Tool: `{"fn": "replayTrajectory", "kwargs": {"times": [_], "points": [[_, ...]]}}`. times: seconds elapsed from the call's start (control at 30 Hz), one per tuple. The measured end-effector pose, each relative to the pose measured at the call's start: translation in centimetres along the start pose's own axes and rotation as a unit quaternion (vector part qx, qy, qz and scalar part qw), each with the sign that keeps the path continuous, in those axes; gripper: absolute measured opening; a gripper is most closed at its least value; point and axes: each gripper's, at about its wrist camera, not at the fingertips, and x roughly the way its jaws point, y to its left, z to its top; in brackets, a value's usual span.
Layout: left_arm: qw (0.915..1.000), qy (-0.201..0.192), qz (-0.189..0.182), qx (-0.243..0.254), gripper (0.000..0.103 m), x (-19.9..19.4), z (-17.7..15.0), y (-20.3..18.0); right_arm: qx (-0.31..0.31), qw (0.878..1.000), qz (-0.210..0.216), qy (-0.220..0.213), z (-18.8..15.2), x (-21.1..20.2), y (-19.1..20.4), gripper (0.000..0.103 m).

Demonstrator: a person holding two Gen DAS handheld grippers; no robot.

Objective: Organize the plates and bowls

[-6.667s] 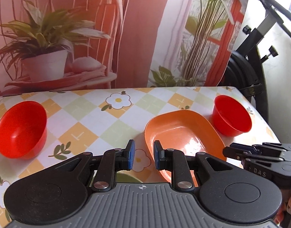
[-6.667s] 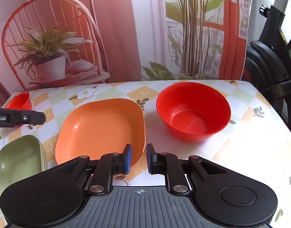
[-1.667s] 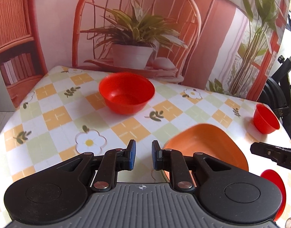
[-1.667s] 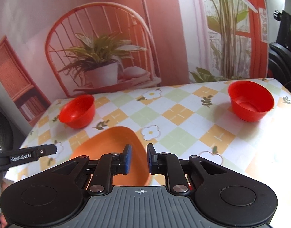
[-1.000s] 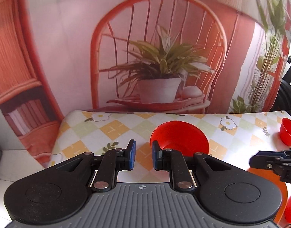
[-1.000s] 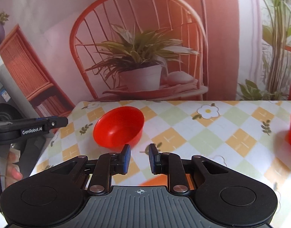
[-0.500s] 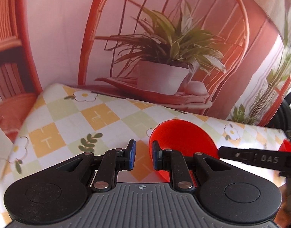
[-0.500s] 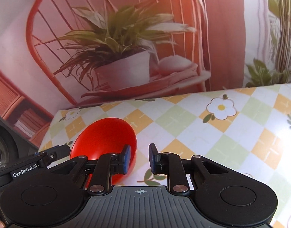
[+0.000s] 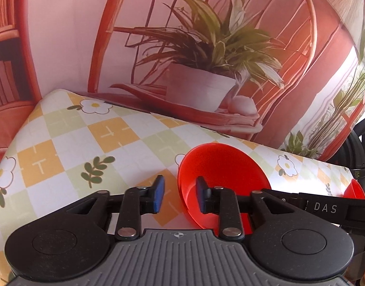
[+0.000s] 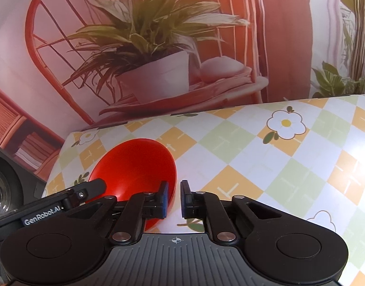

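Observation:
A large red bowl (image 9: 220, 166) stands on the checked tablecloth near the table's back left corner. My left gripper (image 9: 180, 196) is open and straddles the bowl's left rim, with its right finger (image 9: 201, 197) inside the bowl and the other outside. My right gripper (image 10: 174, 199) is at the same red bowl (image 10: 134, 166), on its right rim. Its jaws are narrow, the left finger (image 10: 164, 200) is inside, and a sliver of cloth shows beside the outer one. The right gripper's black finger (image 9: 325, 207) reaches in from the right. The bowl's near bottom is hidden.
A small red bowl (image 9: 354, 189) sits far right by the table edge. The table's left edge (image 10: 61, 157) drops off just beyond the large bowl. A printed backdrop (image 9: 206, 59) with a chair and plant stands right behind the table.
Both grippers have come down closer to the large red bowl. The left jaws have widened around its left rim. The right jaws have narrowed around its right rim.

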Motion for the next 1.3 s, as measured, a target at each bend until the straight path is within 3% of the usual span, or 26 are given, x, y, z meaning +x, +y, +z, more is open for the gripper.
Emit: {"fn": "replayTrajectory", "kwargs": {"times": [0.03,0.13,0.37,0.63,1.3], "points": [[1.0,0.0,0.001,0.003,0.014,0.0,-0.1,-0.1,0.0,1.0,0.001,-0.001,0.0,-0.1,0.0,0.007],[0.9999,-0.006,0.007,0.013,0.01,-0.3,-0.3,-0.3,0.001,1.0,0.002,0.0,-0.2,-0.3,0.3,0.006],[0.9996,-0.01,0.016,0.019,0.01,-1.7,-0.7,-0.9,0.006,1.0,0.009,-0.003,-0.8,-1.7,0.7,0.006],[0.9977,-0.03,0.021,0.058,0.01,-6.1,-1.0,-3.8,0.01,1.0,0.0,-0.017,-2.0,-5.8,0.9,0.006],[0.994,-0.05,-0.019,0.096,0.01,-13.7,-4.3,-10.8,0.045,0.988,0.046,-0.141,-6.5,-19.0,-3.9,0.006]]}}
